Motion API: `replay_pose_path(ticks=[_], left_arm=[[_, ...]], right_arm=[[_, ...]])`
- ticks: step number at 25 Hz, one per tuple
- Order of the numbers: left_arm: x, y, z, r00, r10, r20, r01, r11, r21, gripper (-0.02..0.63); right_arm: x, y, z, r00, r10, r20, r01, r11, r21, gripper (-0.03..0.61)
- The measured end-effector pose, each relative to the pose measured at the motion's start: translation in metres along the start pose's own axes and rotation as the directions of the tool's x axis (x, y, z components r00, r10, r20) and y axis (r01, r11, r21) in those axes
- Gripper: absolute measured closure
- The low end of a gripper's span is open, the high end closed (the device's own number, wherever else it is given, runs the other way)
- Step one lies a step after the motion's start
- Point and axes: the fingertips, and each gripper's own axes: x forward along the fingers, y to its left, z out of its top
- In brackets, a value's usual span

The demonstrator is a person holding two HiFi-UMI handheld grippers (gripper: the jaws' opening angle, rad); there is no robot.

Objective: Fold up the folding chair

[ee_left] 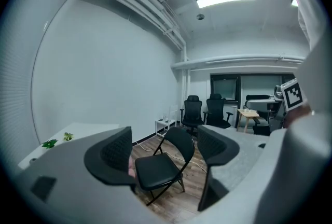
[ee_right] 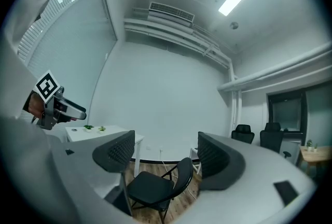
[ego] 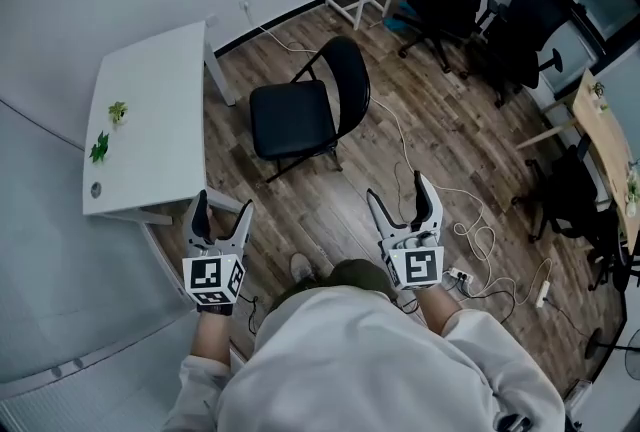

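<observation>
Folding chair (ego: 305, 115) stands fully open on the wood floor, seat flat, backrest away from the white table (ego: 150, 110), which is just beside it. The person stands well apart from the chair.

Left gripper (ego: 222, 210) and right gripper (ego: 400, 195) are both held at waist height. Jaws are apart on each, with nothing between them; both gripper views frame the chair in the gap.

Task not yet begun; approach comes first.

Risks, judged from the layout:
- A white cable (ego: 470, 230) trails across the floor near the chair's legs and could trip the person or snag a leg as the frame closes.
- The thin black tube may slip in the jaws.
- The table's edge may block the swing.
</observation>
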Motion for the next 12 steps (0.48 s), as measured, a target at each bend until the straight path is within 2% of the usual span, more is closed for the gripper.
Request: replay_pose_path(ticks=[7,12], left_arm=[[0.054,0.021,-0.009,0.998,-0.023,-0.055,0.022,1.000,-0.023,0.216],[0.106,0.030,-0.014,0.996,-0.014,-0.090,0.012,1.000,-0.016,0.216]], right_arm=[[0.051,-0.024,-0.008,0.999,-0.028,-0.034,0.028,1.000,-0.002,0.195],[0.103,-0.051,-0.033,0.999,-0.014,-0.048,0.015,1.000,0.012,0.195]])
